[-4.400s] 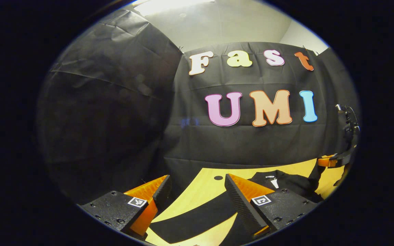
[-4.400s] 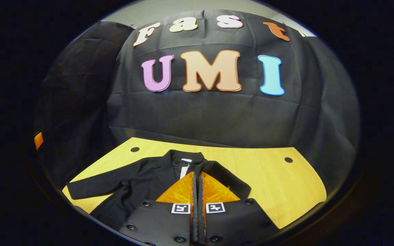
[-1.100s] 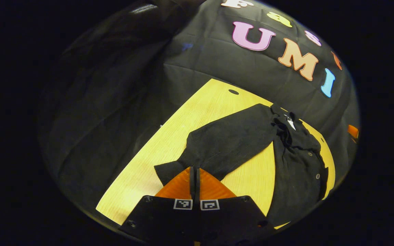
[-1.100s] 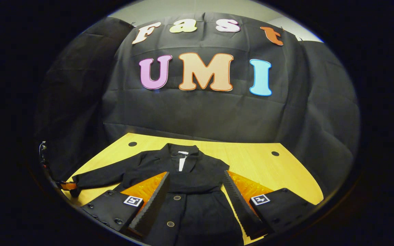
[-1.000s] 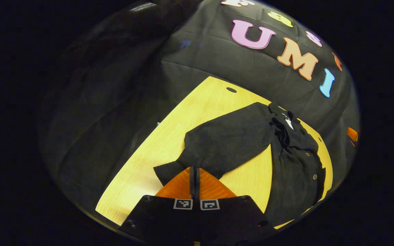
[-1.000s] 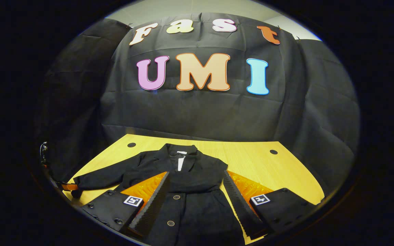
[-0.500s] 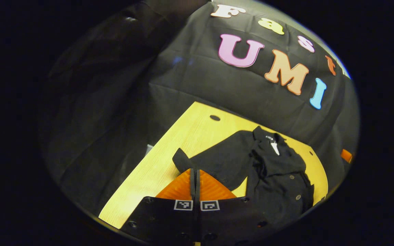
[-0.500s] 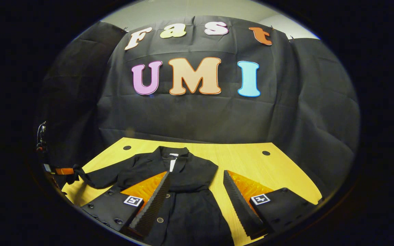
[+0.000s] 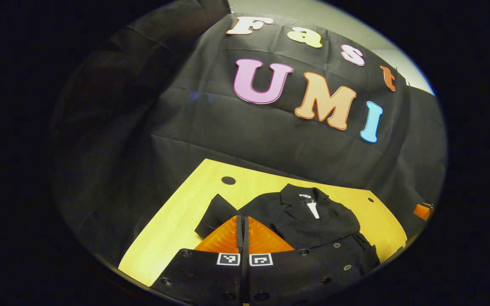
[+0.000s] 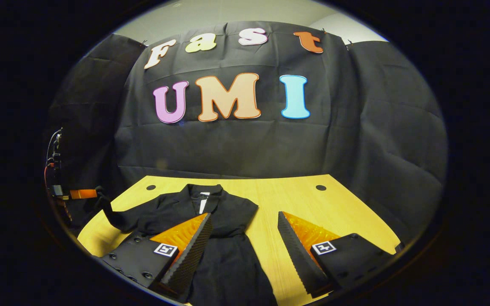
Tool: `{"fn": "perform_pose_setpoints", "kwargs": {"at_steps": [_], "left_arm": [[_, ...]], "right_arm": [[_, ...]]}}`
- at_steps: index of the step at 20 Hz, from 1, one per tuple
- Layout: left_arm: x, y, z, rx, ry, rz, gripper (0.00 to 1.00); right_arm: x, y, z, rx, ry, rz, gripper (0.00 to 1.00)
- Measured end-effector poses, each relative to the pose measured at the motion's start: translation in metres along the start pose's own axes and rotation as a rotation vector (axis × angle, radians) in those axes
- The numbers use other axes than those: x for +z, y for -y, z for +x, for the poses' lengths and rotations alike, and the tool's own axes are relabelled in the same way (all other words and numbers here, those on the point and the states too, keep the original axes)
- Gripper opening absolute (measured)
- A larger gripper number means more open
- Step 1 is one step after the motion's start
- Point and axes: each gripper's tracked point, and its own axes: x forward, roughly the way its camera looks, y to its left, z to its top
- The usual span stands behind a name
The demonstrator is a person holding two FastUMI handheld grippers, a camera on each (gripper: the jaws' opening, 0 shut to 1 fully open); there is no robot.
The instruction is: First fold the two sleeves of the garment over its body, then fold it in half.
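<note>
Left claw: clenched on the cuff of the sleeve; the pinch itself is hidden behind the fingers.
Left claw, far view: at the counter's left edge in the right gripper view, sleeve end lifted off the counter there; fingers too small to make out.
Right claw: released, jaws wide apart, above the coat's lower front; holds nothing.
Coat: black, buttoned, collar toward the counter's far edge, lying left of centre; hem cut off behind the claws.
Right sleeve: cannot tell where it lies.
Counter: yellow wood, right half bare.
</note>
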Motion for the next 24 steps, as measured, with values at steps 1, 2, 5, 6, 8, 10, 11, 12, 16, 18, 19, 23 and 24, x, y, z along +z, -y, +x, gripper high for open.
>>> {"fn": "perform_pose_setpoints", "kwargs": {"at_steps": [1, 2, 5, 6, 8, 10, 11, 12, 16, 18, 19, 23, 24], "left_arm": [[0.002, 0.009, 0.005, -0.013, 0.001, 0.01, 0.0], [0.004, 0.019, 0.009, -0.027, -0.002, 0.018, 0.0], [0.01, 0.047, 0.021, -0.065, 0.001, 0.041, 0.0], [0.012, 0.056, 0.025, -0.079, -0.003, 0.05, 0.0], [0.013, 0.075, 0.034, -0.103, -0.007, 0.066, 0.0], [0.014, 0.094, 0.041, -0.129, -0.009, 0.08, 0.0], [0.014, 0.104, 0.045, -0.143, -0.009, 0.086, 0.0], [0.014, 0.114, 0.049, -0.155, -0.011, 0.092, 0.0], [0.009, 0.155, 0.064, -0.208, -0.026, 0.115, 0.0], [0.006, 0.176, 0.073, -0.235, -0.035, 0.127, 0.0], [0.003, 0.186, 0.078, -0.248, -0.041, 0.132, 0.0], [-0.009, 0.227, 0.091, -0.296, -0.068, 0.147, 0.0], [-0.011, 0.236, 0.093, -0.307, -0.072, 0.151, 0.0]], "right_arm": [[0.0, 0.006, -0.001, -0.007, 0.001, 0.009, 0.99], [0.0, 0.012, -0.001, -0.014, 0.001, 0.019, 0.99], [-0.001, 0.03, -0.004, -0.033, 0.003, 0.035, 0.99], [-0.002, 0.035, -0.004, -0.039, 0.003, 0.039, 0.98], [-0.001, 0.045, -0.006, -0.048, 0.006, 0.047, 0.98], [-0.001, 0.054, -0.008, -0.056, 0.01, 0.058, 0.98], [-0.001, 0.059, -0.009, -0.061, 0.01, 0.062, 0.98], [-0.003, 0.063, -0.01, -0.065, 0.01, 0.067, 0.98], [-0.004, 0.082, -0.018, -0.082, 0.015, 0.084, 0.98], [-0.005, 0.092, -0.021, -0.092, 0.02, 0.089, 0.98], [-0.006, 0.098, -0.023, -0.098, 0.019, 0.091, 0.99], [-0.011, 0.121, -0.033, -0.128, 0.016, 0.102, 0.98], [-0.012, 0.128, -0.035, -0.139, 0.017, 0.107, 0.99]]}}
